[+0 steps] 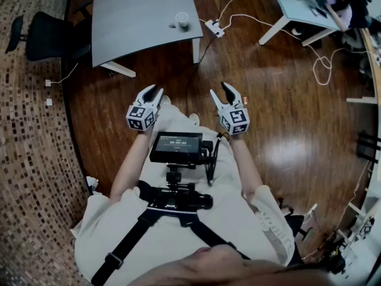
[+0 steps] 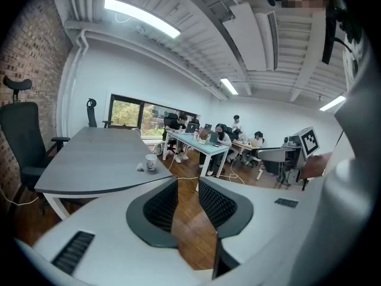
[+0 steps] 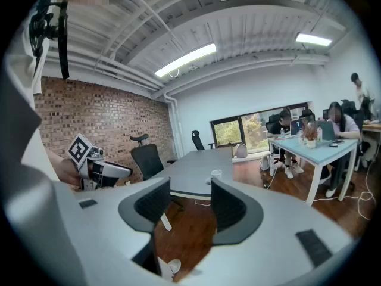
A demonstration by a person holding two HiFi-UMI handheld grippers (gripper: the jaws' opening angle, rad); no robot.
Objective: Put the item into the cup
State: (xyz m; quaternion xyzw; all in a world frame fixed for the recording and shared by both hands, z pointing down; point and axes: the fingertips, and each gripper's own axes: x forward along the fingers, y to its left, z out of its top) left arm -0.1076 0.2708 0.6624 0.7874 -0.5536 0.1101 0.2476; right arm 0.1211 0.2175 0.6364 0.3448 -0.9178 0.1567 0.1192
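A white paper cup [image 1: 182, 19] stands near the front right corner of a grey table [image 1: 137, 16], with a small pale item [image 1: 172, 25] lying just left of it. In the left gripper view the cup [image 2: 151, 162] and the item [image 2: 140, 167] show far off, beyond the jaws. The right gripper view also shows the cup [image 3: 216, 174] far away on the table. My left gripper [image 1: 153, 92] and right gripper [image 1: 220, 90] are held side by side at chest height, well short of the table. Both are open, with nothing between the jaws.
Black office chairs [image 1: 44, 34] stand left of the grey table. A power strip with white cables [image 1: 214, 28] lies on the wooden floor by the table leg. A light blue desk [image 1: 297, 5] with seated people is at the far right. A camera rig with a screen [image 1: 177, 146] hangs at my chest.
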